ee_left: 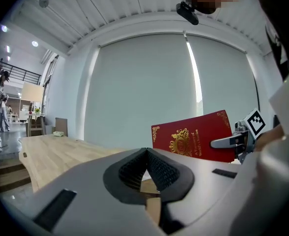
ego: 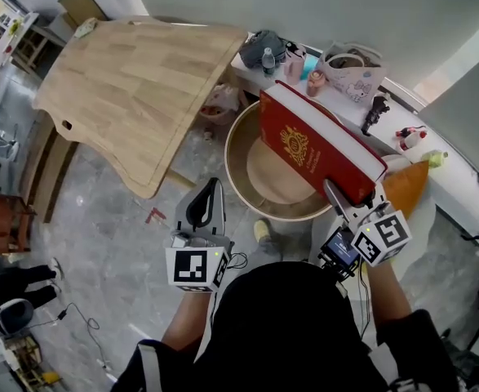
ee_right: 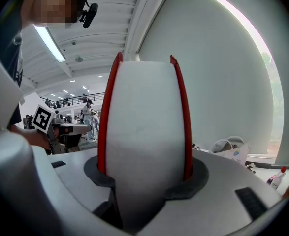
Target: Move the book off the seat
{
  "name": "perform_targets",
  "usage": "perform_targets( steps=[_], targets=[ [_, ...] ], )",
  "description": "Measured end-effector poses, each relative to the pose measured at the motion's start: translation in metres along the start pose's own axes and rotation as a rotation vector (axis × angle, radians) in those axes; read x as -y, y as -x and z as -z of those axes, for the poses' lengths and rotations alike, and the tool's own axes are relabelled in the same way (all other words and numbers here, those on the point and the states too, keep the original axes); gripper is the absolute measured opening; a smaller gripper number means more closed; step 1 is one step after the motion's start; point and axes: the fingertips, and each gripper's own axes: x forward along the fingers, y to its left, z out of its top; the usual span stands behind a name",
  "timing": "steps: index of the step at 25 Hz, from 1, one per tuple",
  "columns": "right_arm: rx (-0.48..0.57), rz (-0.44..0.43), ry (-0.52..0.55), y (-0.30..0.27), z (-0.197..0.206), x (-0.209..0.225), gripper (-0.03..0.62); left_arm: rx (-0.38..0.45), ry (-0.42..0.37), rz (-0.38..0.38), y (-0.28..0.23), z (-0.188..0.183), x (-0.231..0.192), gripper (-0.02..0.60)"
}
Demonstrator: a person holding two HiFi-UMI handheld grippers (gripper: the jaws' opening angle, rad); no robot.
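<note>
Right gripper [ego: 339,201] is pinching the thick red book [ego: 314,147] in its jaws, holding it tilted over the round seat [ego: 237,182]. Left gripper [ego: 211,188] is hanging beside it, jaws pressed together, empty.

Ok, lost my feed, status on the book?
Right hand-held gripper clamped on red book. Left hand-held gripper shut, empty. Book held over round seat. Nothing blocking.

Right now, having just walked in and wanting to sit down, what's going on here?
A person is working with two handheld grippers. The right gripper is clamped on a thick red book, holding it tilted above the round seat; it is not set down elsewhere yet. The left gripper hangs beside it, fingers together and empty.
</note>
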Motion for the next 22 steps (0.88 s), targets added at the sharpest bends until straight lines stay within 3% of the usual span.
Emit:
perform_targets(
  steps=[11, 22],
  targets=[
    [-0.048, 0.056, 0.016, -0.039, 0.009, 0.006, 0.239, -0.01, 0.036, 0.06, -0.036, 0.017, -0.039, 0.008],
    [-0.118, 0.068, 0.017, -0.052, 0.034, 0.028, 0.239, -0.053, 0.031, 0.127, -0.07, 0.028, -0.03, 0.008]
  ],
)
